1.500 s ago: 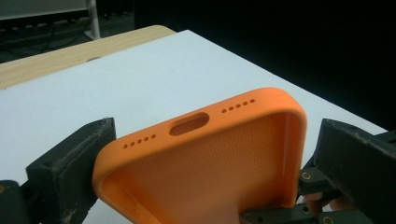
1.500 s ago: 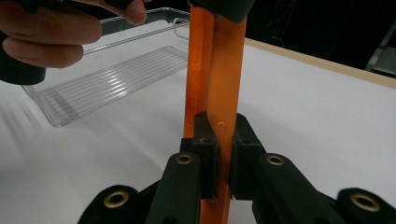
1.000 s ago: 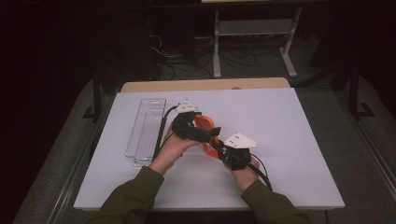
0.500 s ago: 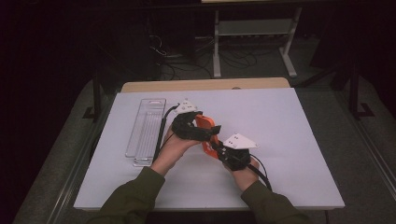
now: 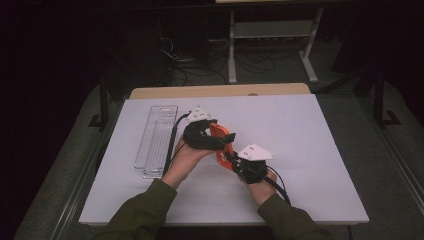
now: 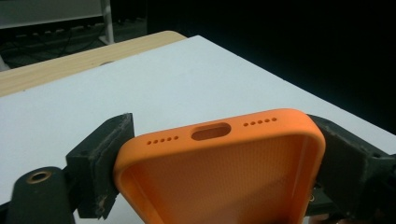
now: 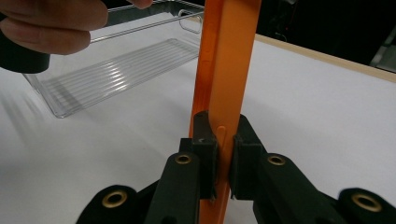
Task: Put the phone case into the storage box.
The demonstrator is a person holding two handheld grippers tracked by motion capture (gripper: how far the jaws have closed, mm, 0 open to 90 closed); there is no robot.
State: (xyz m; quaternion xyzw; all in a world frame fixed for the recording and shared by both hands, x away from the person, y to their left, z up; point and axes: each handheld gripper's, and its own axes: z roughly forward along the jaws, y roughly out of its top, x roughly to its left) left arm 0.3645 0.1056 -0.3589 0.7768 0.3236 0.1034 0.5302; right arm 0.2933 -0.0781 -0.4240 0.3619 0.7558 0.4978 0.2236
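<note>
Hands first, two of them, coming up from the bottom of the high view, each carrying one gripper. The left gripper and the right gripper meet near the middle of the white table, and between them sits one orange phone case, lifted off the surface and tipped on edge. Just left of the hands lies one clear plastic tray, long and narrow, flat on the table and apart from both grippers. Two grey three-cornered plates ride on top of the grippers, one each.

Over to the left gripper view: the orange phone case lies open side up, its ribbed inside showing. One oval port cutout sits in the end wall, with two rows of small holes flanking it, five on each side as far as I can count. The two black jaws have just been closing, and they now press against the case's two long sides, one jaw on each.

Now the right gripper view: the case stands upright and edge-on, a thin orange strip. The right gripper has both jaws pinched tight on that edge, pads flat against it. Behind, the clear tray lies on the table, and fingers of the other hand show at top left, probably wrapped round the left gripper's dark body.
</note>
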